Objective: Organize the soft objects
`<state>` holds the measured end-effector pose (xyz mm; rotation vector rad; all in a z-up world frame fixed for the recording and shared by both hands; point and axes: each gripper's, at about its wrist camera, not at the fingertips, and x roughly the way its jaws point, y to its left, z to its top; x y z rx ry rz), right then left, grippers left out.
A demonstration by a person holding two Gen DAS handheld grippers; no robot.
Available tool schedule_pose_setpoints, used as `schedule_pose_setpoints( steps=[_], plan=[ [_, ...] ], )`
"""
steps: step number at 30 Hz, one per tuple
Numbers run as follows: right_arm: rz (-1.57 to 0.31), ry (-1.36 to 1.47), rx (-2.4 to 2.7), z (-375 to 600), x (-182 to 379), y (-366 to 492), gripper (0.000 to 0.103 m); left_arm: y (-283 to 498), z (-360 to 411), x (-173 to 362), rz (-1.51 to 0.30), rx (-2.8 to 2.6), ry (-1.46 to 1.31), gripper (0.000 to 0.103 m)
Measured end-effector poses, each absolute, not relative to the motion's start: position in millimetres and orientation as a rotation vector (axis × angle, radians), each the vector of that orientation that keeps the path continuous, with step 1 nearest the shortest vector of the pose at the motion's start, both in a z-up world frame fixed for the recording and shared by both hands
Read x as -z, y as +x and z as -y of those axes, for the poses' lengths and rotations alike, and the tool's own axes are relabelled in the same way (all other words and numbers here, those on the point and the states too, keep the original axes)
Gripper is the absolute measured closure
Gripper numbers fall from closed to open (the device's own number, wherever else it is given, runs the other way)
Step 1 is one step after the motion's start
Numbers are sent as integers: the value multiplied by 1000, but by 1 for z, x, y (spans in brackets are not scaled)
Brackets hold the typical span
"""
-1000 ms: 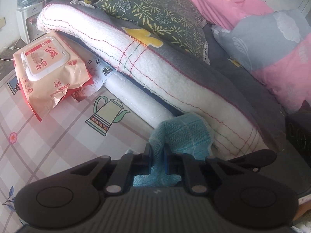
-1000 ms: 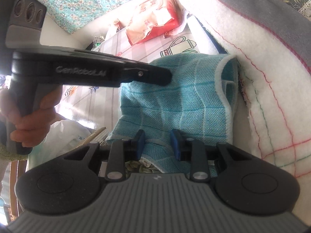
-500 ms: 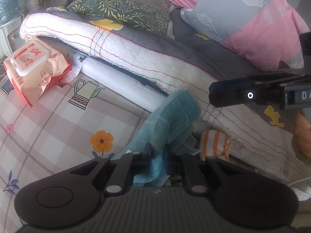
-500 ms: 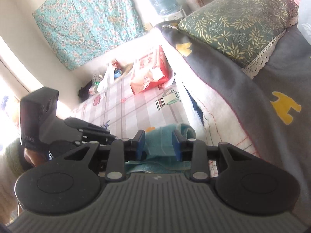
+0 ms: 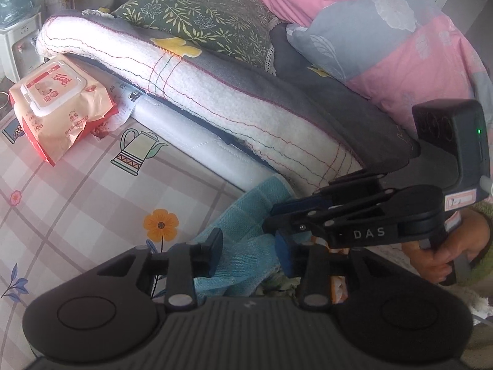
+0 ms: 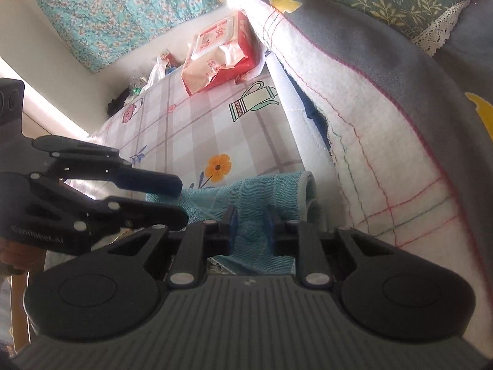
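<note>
The left gripper [image 5: 249, 254] points steeply down at the table edge; its jaws have just been opening and now stand apart with the teal cloth [image 5: 246, 234] loose between them, pads not pressing it. The right gripper [image 6: 249, 229], also tilted downward, has just been closing, and its pads pinch a fold of the same cloth. In the left view a hand [image 5: 443, 252] in a green knitted cuff grips the right tool's handle, marked "DAS". The cloth is a teal waffle-weave towel with pale grid lines and a white hem, bunched at the table's near edge beside the bed. Farther off lies a wet-wipes pack [image 5: 58, 104] with red print, unreadable, on the checked tablecloth [image 5: 77, 209].
</note>
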<state>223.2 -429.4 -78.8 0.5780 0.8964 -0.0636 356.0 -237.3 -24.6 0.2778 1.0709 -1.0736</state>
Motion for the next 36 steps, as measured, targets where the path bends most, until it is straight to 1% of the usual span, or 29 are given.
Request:
schedule_pose_setpoints(
  steps=[3, 6, 8, 11, 14, 17, 19, 21, 23, 25, 27, 29, 31, 32, 36],
  plan=[
    [-905, 539, 54, 425, 79, 222, 84, 375, 239, 25, -1091, 1029, 208, 63],
    [-905, 471, 46, 418, 77, 222, 84, 391, 253, 41, -1152, 997, 193, 55],
    [-900, 427, 45, 414, 74, 221, 83, 395, 263, 54, -1189, 989, 224, 47],
    [-890, 372, 43, 408, 72, 220, 83, 402, 276, 72, -1262, 990, 262, 43],
    [-880, 328, 46, 405, 71, 217, 83, 406, 282, 81, -1324, 1021, 265, 41],
    [-868, 304, 49, 404, 70, 214, 83, 404, 285, 83, -1321, 1058, 294, 38],
    [-861, 298, 52, 404, 71, 213, 83, 402, 286, 82, -1314, 1065, 306, 38],
    [-856, 295, 54, 403, 72, 212, 83, 400, 286, 82, -1315, 1070, 307, 40],
    [-853, 289, 56, 402, 73, 211, 82, 401, 285, 84, -1343, 1075, 276, 50],
    [-847, 271, 66, 399, 73, 210, 82, 401, 287, 86, -1357, 1069, 263, 55],
    [-837, 245, 84, 397, 72, 209, 82, 398, 286, 85, -1350, 1058, 274, 63],
    [-826, 234, 97, 396, 71, 209, 82, 394, 286, 81, -1326, 1039, 285, 77],
    [-811, 241, 106, 397, 69, 206, 82, 390, 285, 75, -1294, 1020, 297, 86],
    [-801, 249, 110, 398, 66, 204, 82, 386, 285, 69, -1267, 1011, 302, 88],
    [-730, 332, 128, 408, 50, 190, 82, 373, 282, 41, -1168, 996, 302, 90]
  ],
)
